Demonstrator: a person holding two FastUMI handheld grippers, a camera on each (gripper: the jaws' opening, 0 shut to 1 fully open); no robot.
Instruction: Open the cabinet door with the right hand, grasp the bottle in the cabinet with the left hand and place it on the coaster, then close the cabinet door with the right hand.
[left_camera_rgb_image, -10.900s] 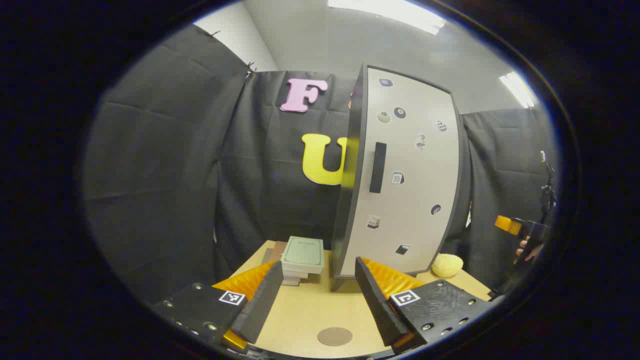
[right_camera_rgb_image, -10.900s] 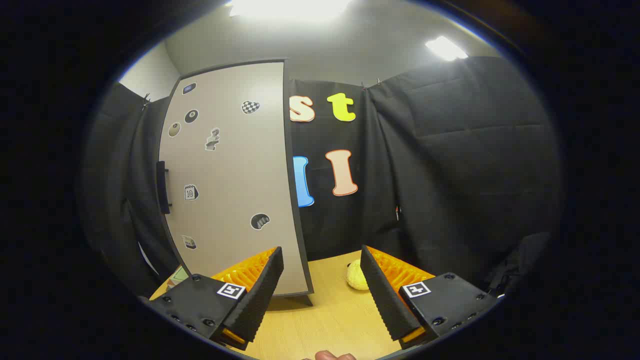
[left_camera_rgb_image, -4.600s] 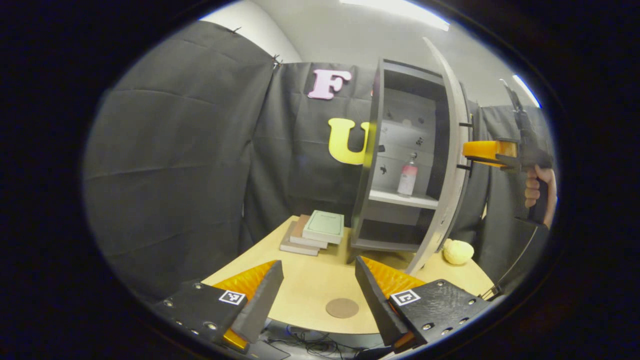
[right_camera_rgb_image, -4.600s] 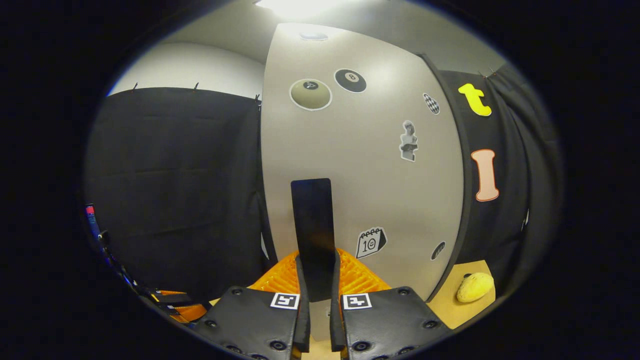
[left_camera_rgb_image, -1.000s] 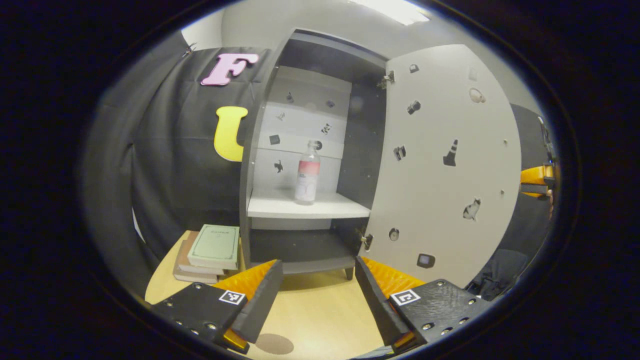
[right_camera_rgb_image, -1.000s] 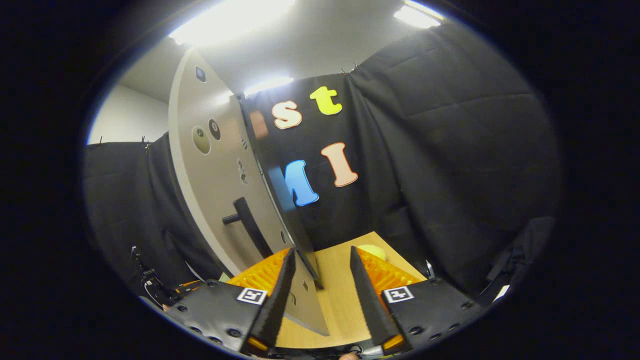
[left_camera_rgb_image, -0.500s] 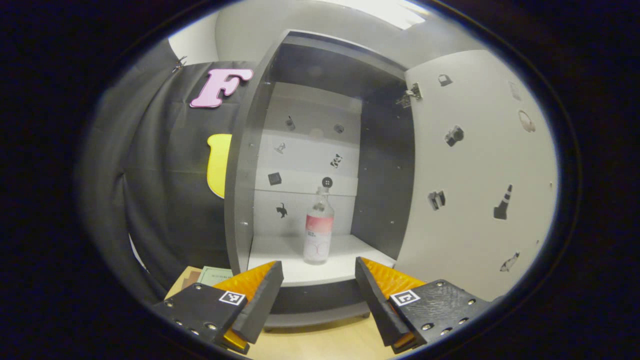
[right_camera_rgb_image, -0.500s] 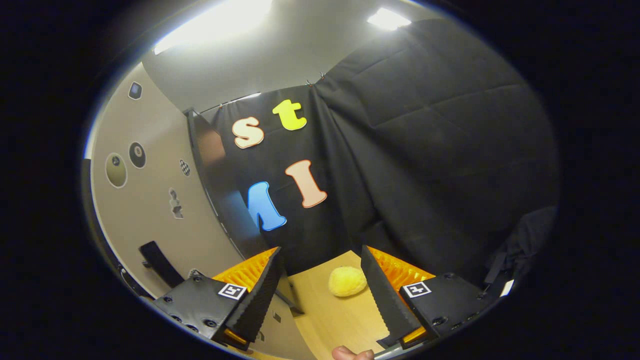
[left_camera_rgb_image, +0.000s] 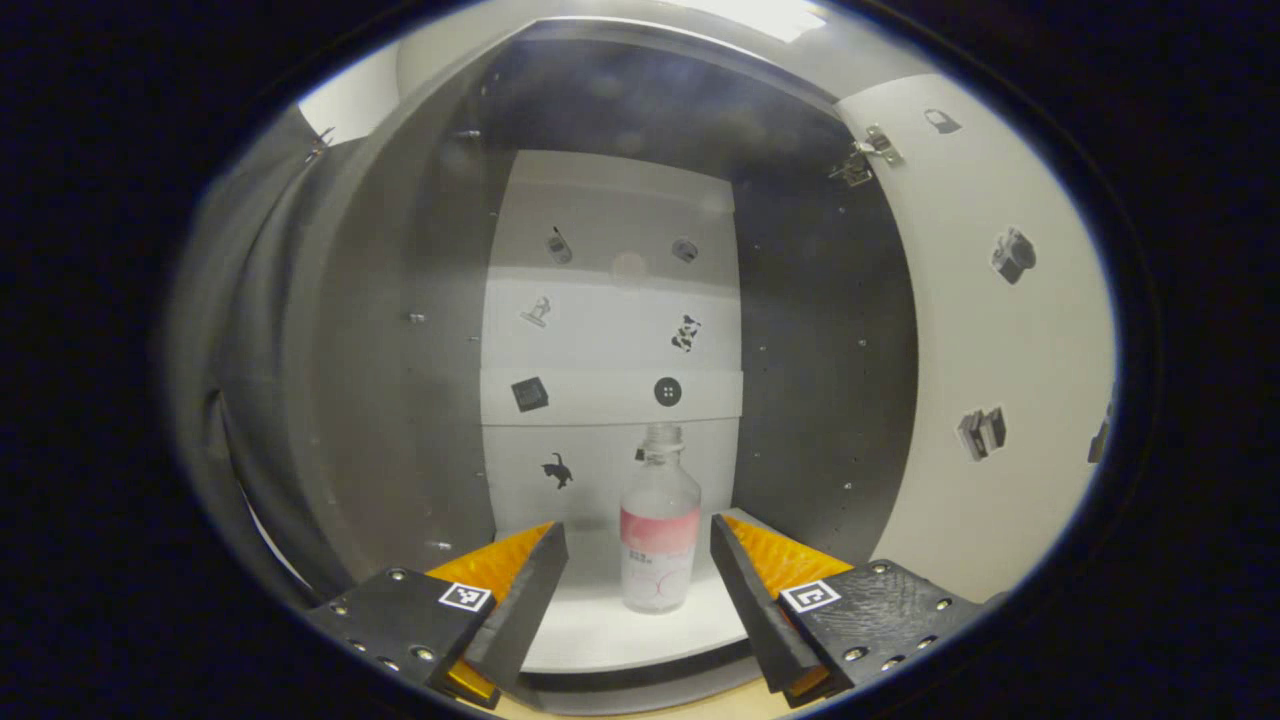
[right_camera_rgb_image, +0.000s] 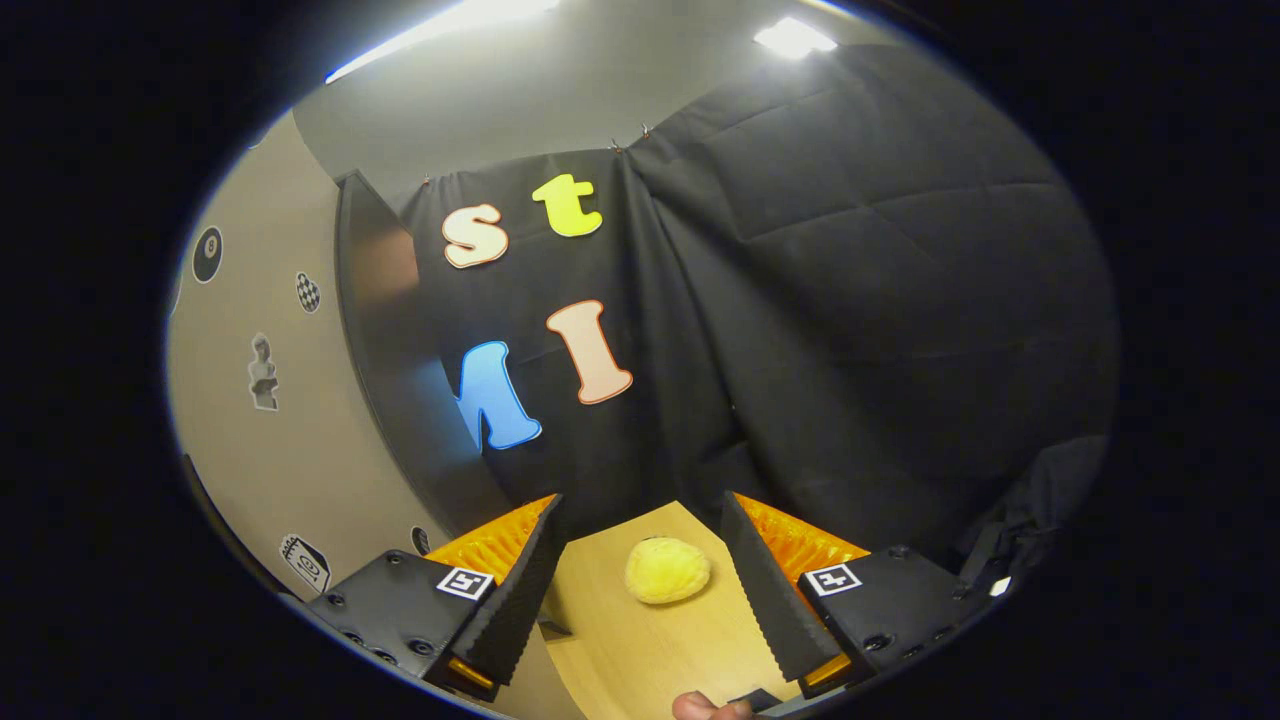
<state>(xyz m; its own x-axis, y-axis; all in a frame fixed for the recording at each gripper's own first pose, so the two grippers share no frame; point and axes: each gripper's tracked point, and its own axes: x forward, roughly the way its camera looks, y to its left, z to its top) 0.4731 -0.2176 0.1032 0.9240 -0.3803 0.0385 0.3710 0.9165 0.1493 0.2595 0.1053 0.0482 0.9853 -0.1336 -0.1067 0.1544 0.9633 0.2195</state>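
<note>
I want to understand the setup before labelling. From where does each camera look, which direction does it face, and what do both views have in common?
Left gripper view: rides the left gripper, facing into the open cabinet at the bottle on its shelf; its open fingers show.
Right gripper view: rides the right gripper, facing the table and a yellow sponge; open fingers and a fingertip show.
Shared: the cabinet door.

Staged recording booth, not a real home. Black cloth wall (right_camera_rgb_image: 880, 300) pinned up all round, plain pale ceiling with strip lights (right_camera_rgb_image: 790, 35) above it. Small light-wood table (right_camera_rgb_image: 640, 640) carries props: a dark cabinet (left_camera_rgb_image: 820, 330) with white shelf (left_camera_rgb_image: 620, 630), door (left_camera_rgb_image: 1000, 330) swung open, small stickers dotted over back panel and door; a yellow plush lump (right_camera_rgb_image: 667, 570) on the table.
</note>
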